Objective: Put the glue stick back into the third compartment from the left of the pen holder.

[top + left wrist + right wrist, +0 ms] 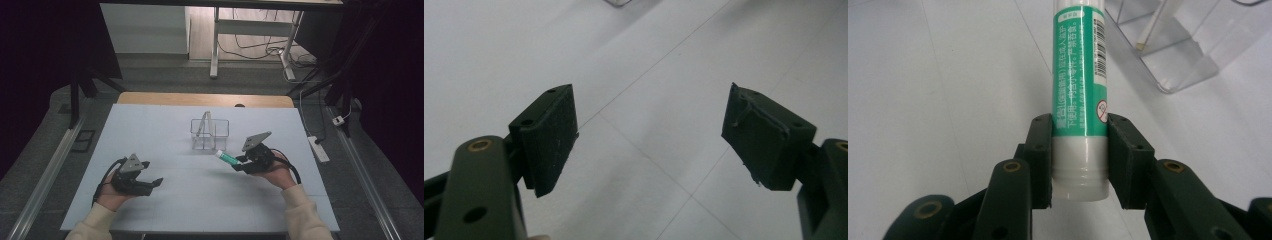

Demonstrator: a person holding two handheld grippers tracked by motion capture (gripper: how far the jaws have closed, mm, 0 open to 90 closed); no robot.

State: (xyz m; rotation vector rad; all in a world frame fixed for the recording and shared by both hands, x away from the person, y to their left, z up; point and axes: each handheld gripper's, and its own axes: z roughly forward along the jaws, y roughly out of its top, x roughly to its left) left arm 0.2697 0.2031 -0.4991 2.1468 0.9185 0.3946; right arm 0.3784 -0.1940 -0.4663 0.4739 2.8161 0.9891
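Note:
A green and white tube (227, 158) (1080, 95) with printed text and a barcode is clamped between the jaws of my right gripper (241, 164) (1080, 160), which is shut on its lower end. The tube points toward a clear plastic organiser (210, 134) (1178, 60) at the table's middle; a thin pale stick (202, 124) (1153, 27) leans inside it. My left gripper (150, 176) (651, 137) hovers over the bare white table (165, 130) at the front left, jaws wide apart with nothing between them.
The white tabletop carries faint grid lines (644, 155). Beyond its far edge stands a metal desk frame (215, 45) with cables on the floor. A power strip (318, 148) lies off the table's right side.

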